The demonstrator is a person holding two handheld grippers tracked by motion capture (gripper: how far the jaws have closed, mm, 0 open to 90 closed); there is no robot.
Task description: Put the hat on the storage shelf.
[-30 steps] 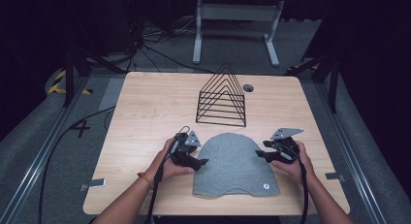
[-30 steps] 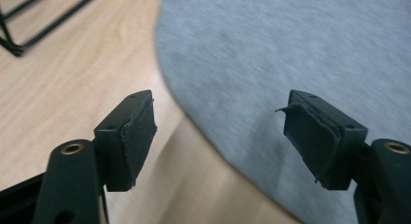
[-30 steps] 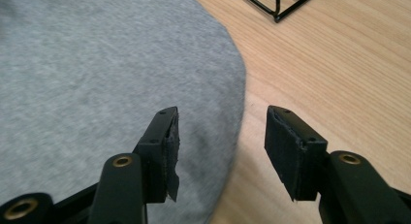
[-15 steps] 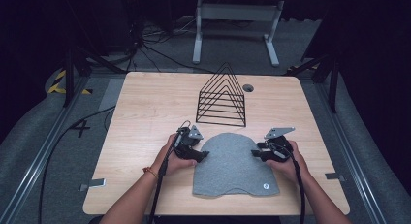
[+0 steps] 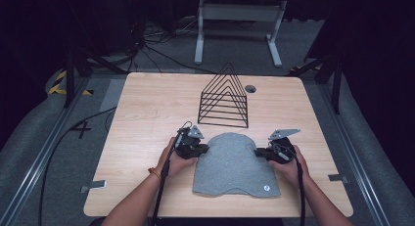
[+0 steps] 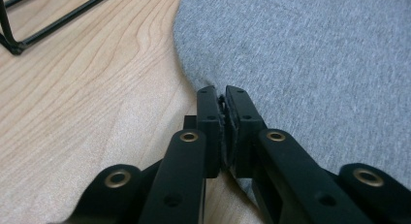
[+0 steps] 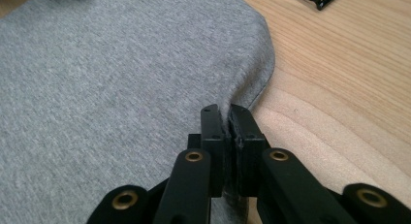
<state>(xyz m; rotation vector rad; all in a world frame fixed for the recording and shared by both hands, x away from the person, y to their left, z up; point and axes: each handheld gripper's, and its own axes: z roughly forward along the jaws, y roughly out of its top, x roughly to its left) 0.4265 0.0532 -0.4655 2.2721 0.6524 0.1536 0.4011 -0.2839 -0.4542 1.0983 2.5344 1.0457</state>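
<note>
High view: a grey beanie (image 5: 234, 163) lies flat near the front edge of the wooden table (image 5: 147, 113), a black wire rack (image 5: 224, 100) at its 12 o'clock. The left gripper (image 5: 199, 150) pinches its edge at 9 o'clock, the right gripper (image 5: 260, 153) at 3 o'clock, likely to lift it evenly.

Left gripper view: jaws clamped on the beanie's hem (image 6: 203, 83).

Right gripper view: jaws likewise closed on the puckered edge (image 7: 252, 95).
</note>
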